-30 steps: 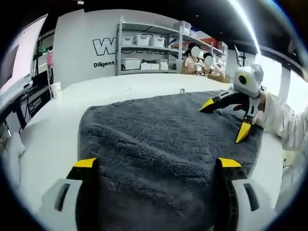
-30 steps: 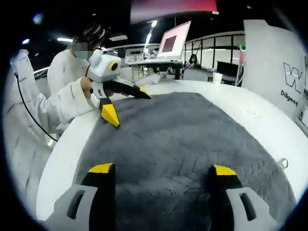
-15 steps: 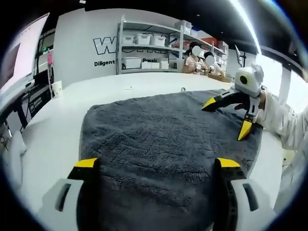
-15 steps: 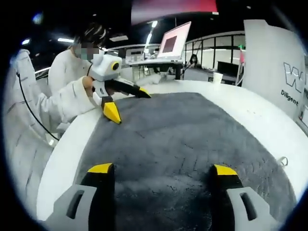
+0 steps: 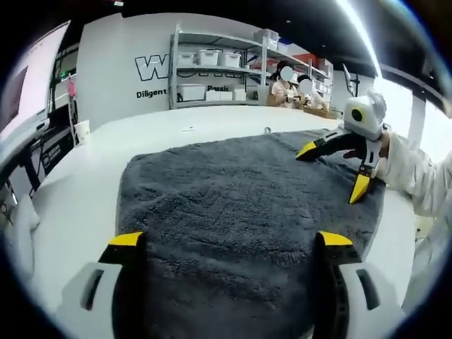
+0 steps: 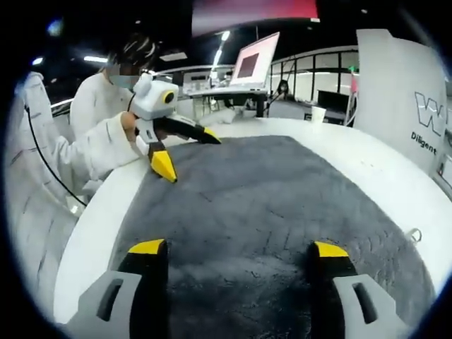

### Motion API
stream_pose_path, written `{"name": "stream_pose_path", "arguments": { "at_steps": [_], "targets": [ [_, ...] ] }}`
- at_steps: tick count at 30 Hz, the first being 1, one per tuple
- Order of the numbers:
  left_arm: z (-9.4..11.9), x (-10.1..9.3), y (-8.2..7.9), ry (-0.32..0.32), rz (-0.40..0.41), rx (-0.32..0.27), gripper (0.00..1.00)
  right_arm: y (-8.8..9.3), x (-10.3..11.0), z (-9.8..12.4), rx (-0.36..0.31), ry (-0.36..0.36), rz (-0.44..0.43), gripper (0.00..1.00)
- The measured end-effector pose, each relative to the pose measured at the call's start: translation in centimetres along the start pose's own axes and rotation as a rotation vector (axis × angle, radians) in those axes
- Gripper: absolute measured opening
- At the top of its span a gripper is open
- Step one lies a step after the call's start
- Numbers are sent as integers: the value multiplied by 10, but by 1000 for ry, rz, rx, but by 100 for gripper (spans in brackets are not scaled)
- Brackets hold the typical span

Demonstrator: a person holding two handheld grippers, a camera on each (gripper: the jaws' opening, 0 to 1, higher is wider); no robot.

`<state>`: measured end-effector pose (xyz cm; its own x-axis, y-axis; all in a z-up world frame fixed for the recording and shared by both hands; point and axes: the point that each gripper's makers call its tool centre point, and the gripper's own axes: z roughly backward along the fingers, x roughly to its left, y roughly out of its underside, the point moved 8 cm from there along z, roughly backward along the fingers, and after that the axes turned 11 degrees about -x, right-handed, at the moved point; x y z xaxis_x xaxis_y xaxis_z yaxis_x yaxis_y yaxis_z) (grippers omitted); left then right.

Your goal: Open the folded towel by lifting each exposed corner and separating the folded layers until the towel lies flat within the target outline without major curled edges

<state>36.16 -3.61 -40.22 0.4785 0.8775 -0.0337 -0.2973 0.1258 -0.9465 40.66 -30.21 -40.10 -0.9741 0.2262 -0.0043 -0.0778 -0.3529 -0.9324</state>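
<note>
Both pairs of jaws stand wide apart and hold nothing. The left gripper (image 5: 229, 240) rises from the bottom of the left gripper view and hangs over the near edge of the towel (image 5: 240, 191); it also shows at the upper left of the right gripper view (image 6: 187, 152), by the towel's far edge. The right gripper (image 6: 236, 247) sits at the bottom of its own view over the opposite edge, and appears at the right of the left gripper view (image 5: 332, 169) with one yellow tip pointing down at the cloth.

The towel is spread dark and broad across the white table (image 5: 85, 183), taking up the centre of both views. It looks opened out already, with no obvious folded layer left. I cannot make out any target outline.

The risks from here, as I judge them:
- A tip dragging through the pile could pull up a ridge or curl an edge back over.
- Pinching one edge and tugging could shift the whole towel off its place.
- The near edges lie under the jaws, so a leftover curl there could go unnoticed.
</note>
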Motion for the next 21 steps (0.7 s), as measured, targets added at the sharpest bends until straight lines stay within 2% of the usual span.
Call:
{"name": "stream_pose_path", "arguments": {
  "at_steps": [8, 14, 17, 21],
  "targets": [
    [2, -4, -2, -4, 14, 1, 99, -5, 0, 3, -20, 53, 44, 86],
    [14, -15, -2, -16, 24, -14, 99, -11, 9, 13, -39, 73, 49, 86],
    [20, -19, -1, -29, 19, -11, 99, -7, 14, 19, -9, 95, 64, 86],
    [31, -22, 0, -82, 27, -31, 99, -6, 18, 27, -21, 113, 48, 87]
  ]
}}
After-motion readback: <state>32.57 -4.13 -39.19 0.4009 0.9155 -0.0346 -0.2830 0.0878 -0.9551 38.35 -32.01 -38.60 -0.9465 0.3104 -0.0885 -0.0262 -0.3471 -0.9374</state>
